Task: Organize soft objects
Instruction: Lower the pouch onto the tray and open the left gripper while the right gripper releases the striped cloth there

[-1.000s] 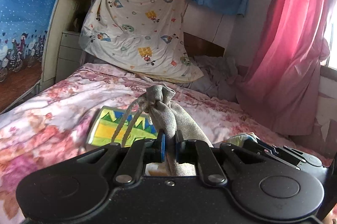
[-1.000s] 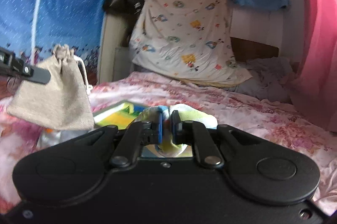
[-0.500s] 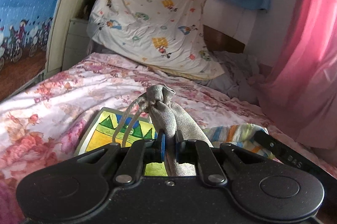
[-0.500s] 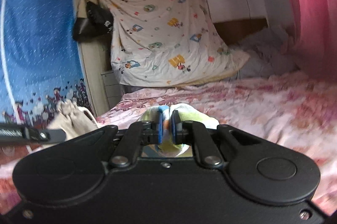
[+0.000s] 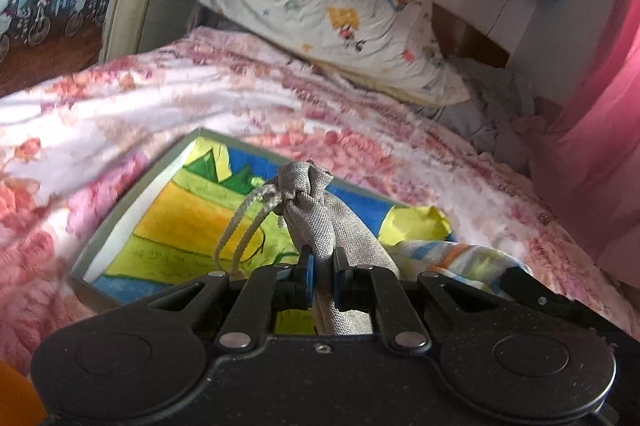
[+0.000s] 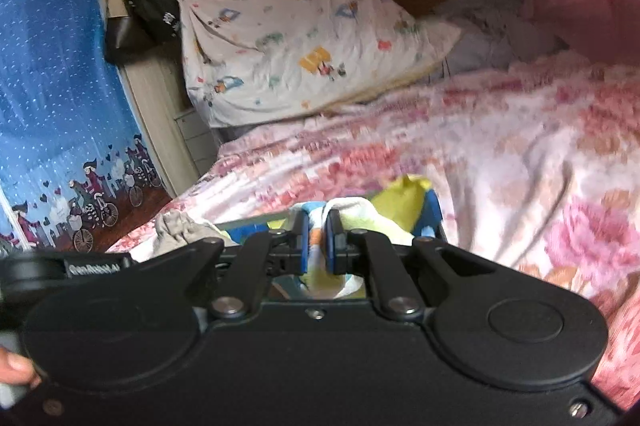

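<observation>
soft daylight through pink curtain [image 5: 600, 106]; floral bedspread [image 6: 500, 146] motion-blurred; strong fisheye bending at edges.

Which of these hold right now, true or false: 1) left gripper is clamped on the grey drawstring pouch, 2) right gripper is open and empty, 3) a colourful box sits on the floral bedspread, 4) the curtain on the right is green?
1) True: the left gripper is shut on the grey drawstring pouch.
2) False: the right gripper is shut on a striped cloth.
3) True: the colourful box lies on the floral bedspread, just beyond both grippers.
4) False: the curtain is pink.
</observation>
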Demonstrator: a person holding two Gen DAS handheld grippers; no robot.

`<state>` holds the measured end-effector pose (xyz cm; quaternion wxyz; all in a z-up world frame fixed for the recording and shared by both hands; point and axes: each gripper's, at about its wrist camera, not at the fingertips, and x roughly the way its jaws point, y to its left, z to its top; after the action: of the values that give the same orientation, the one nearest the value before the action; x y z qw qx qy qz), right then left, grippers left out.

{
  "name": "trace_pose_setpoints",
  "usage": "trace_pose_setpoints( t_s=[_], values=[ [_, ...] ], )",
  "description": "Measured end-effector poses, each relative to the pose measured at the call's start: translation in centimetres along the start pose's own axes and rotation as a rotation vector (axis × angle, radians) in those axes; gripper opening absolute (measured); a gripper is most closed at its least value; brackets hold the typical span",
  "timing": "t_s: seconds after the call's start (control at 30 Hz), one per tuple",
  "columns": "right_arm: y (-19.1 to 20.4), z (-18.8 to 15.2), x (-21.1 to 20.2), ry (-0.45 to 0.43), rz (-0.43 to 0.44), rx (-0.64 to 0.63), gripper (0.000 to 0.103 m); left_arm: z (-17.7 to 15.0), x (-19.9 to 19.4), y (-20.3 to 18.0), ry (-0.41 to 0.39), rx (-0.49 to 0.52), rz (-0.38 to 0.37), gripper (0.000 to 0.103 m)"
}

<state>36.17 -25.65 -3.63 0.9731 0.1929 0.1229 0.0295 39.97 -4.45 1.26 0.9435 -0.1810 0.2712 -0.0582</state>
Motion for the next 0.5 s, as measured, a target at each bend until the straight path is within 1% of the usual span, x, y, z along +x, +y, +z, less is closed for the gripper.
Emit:
trace_pose_setpoints(
  t_s=[0.1,0.17,0.3,0.33,0.5],
  values=[
    [-0.4,-0.5,1.7,0.028,-0.011,0.021,0.004,-0.3,1.0,-0.1,0.023,0.011,0.031,0.009],
    [-1.4,-0.7,2.2,0.046,-0.021,0.037,0.004,-0.4,1.6,-0.2,0.043,0.016,0.052,0.009],
    [-1.9,-0.7,2.0,0.09,-0.017,0.079,0.004,-0.8,2.4,-0.7,0.074,0.053,0.101,0.009],
    [-1.3,-0.4,1.3,0.1,-0.018,0.082,0.004,-0.8,2.5,-0.8,0.079,0.063,0.109,0.009],
    [-1.6,-0.6,1.9,0.172,-0.032,0.108,0.007,-1.0,3.0,-1.2,0.107,0.096,0.151,0.01]
  ],
)
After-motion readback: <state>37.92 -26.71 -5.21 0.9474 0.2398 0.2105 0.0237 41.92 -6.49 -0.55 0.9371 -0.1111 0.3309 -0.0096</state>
